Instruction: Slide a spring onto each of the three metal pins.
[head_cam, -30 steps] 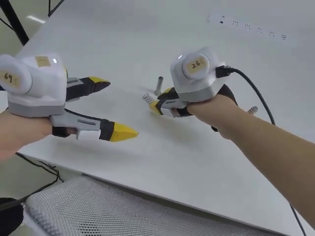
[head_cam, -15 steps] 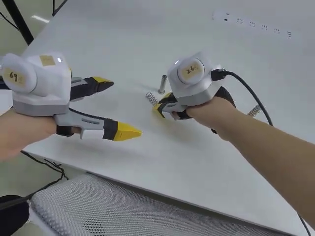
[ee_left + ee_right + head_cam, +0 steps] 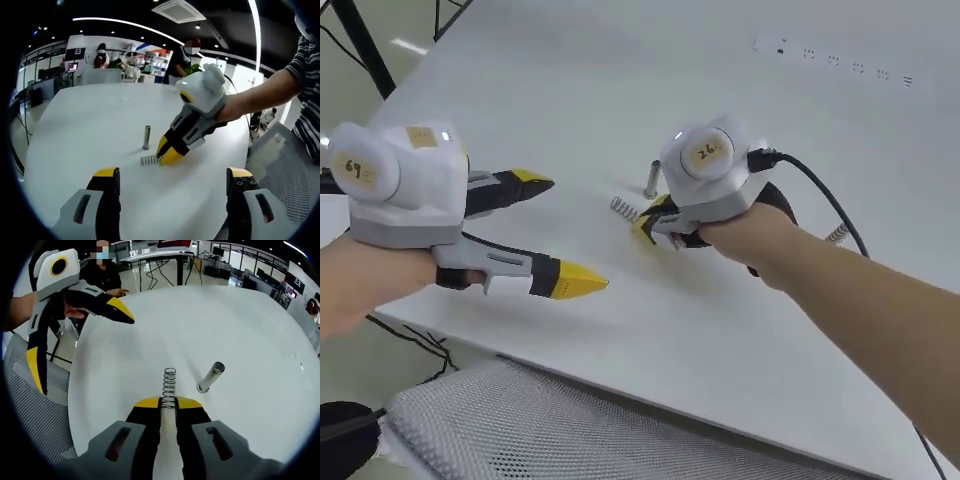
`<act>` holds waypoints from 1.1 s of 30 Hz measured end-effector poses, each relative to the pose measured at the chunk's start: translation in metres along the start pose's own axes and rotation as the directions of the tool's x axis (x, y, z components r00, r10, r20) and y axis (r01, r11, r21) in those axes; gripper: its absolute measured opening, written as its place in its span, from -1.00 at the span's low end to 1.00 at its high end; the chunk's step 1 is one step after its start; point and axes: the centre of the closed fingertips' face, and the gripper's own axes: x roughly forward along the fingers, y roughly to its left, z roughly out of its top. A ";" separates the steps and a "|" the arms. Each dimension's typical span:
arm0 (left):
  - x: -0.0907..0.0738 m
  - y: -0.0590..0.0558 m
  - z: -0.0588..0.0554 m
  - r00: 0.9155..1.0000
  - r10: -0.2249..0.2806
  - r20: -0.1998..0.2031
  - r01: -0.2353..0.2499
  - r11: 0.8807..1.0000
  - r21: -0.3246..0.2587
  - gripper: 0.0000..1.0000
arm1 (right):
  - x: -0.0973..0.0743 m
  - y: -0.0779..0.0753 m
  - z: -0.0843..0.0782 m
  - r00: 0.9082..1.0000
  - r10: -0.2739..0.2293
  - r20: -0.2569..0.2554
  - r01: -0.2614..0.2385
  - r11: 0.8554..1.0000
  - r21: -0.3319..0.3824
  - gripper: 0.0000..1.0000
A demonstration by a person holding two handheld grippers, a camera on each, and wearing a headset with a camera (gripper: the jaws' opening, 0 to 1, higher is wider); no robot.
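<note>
A short metal pin (image 3: 651, 178) stands upright on the white table (image 3: 720, 320). My right gripper (image 3: 645, 224) is low at the table, just this side of the pin, shut on one end of a small wire spring (image 3: 623, 209). In the right gripper view the spring (image 3: 169, 381) sticks out forward from the closed tips (image 3: 168, 402), with the pin (image 3: 210, 377) a little to its right. My left gripper (image 3: 560, 232) hovers to the left, open and holding nothing. From its own view (image 3: 172, 172) it faces the spring (image 3: 148, 160), the pin (image 3: 146, 137) and the right gripper (image 3: 170, 152).
A second spring (image 3: 836, 234) lies on the table behind the right forearm. A power strip (image 3: 830, 55) sits at the far edge, and a black cable (image 3: 830, 195) trails from the right gripper. A mesh chair (image 3: 570, 430) is below the near table edge.
The head view has shifted a little. The right gripper stays shut on the spring near the pin, nearly in place. The left gripper has stayed open to the left.
</note>
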 end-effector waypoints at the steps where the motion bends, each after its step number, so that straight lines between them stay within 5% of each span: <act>1: 0.000 -0.001 0.002 1.000 -0.002 0.002 0.002 1.000 0.003 0.73 | -0.004 0.001 0.001 1.000 -0.004 0.014 0.004 1.000 -0.020 -0.76; 17: 0.020 -0.024 0.017 0.997 -0.075 -0.026 0.076 0.996 0.052 0.65 | -0.069 0.001 -0.010 0.998 0.006 0.059 0.003 0.989 -0.145 -0.76; 33: 0.051 -0.044 0.026 0.982 -0.186 -0.038 0.188 0.980 0.069 0.51 | -0.102 0.009 -0.032 0.998 0.036 0.058 -0.023 0.976 -0.216 -0.76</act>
